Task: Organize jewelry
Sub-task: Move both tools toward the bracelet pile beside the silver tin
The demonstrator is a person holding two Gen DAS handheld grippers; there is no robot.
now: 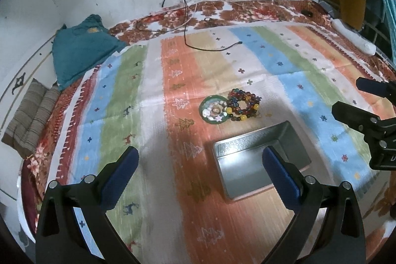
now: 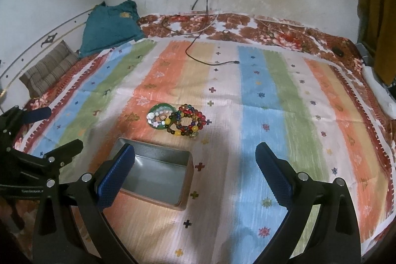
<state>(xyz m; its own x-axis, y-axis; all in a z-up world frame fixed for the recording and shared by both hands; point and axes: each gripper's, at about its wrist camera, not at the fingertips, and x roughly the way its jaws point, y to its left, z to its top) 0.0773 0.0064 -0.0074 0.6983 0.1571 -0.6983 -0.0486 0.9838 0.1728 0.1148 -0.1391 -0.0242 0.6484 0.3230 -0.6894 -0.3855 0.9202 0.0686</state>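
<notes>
The right gripper hangs above the striped cloth with its two blue-padded fingers spread wide and nothing between them; the left gripper is likewise spread and empty, hovering over the near-left part of the cloth. Just below and between the two sits the open metal tin, empty as far as can be seen, its near-left rim overlapped in the right wrist view by the right gripper's left finger. Beyond the tin, apart from it on the orange stripe, lies the jewelry: a green bangle with pale shell-like pieces lying inside its ring, and touching it on the right a heap of beaded bracelets in dark red, brown and yellow. The step in hand looks like the first reach for a piece, since nothing is yet in the tin. The right gripper is nearer the beads, so it seems the sensible one to go, coming down over the outer edge of the heap, away from the bangle, and closing across one strand rather than the whole pile. Beads roll and strands tangle, so a slow lift would show whether a second bracelet is dragging along. The soft bed gives under pressure, so the fingertips should touch the cloth lightly. The left gripper could steady the tin.
</notes>
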